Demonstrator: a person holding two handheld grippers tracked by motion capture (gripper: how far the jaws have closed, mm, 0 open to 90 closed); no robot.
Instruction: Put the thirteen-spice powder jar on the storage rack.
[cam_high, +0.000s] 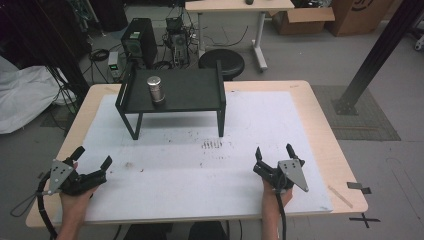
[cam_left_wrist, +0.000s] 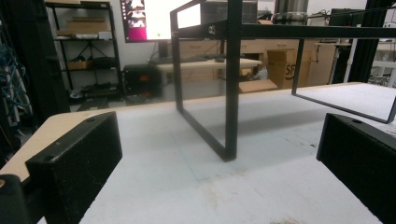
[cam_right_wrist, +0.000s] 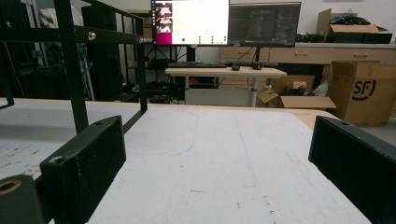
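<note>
Metal cylinder (cam_high: 155, 88) standing upright on black shelf rack (cam_high: 190, 95), its base hiding behind rack rail in left gripper view. Left gripper (cam_high: 93, 162) and right gripper (cam_high: 274, 152) resting on white mat (cam_high: 200, 165), jaws gaping wide, gripping nothing.

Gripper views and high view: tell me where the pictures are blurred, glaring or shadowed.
Left gripper view: the near jaws are soft-focused, and the monitor is blown out white. Right gripper view: the screen glares too. High view: evenly lit, with a soft shadow under the black shelf holding the metal cup.
</note>
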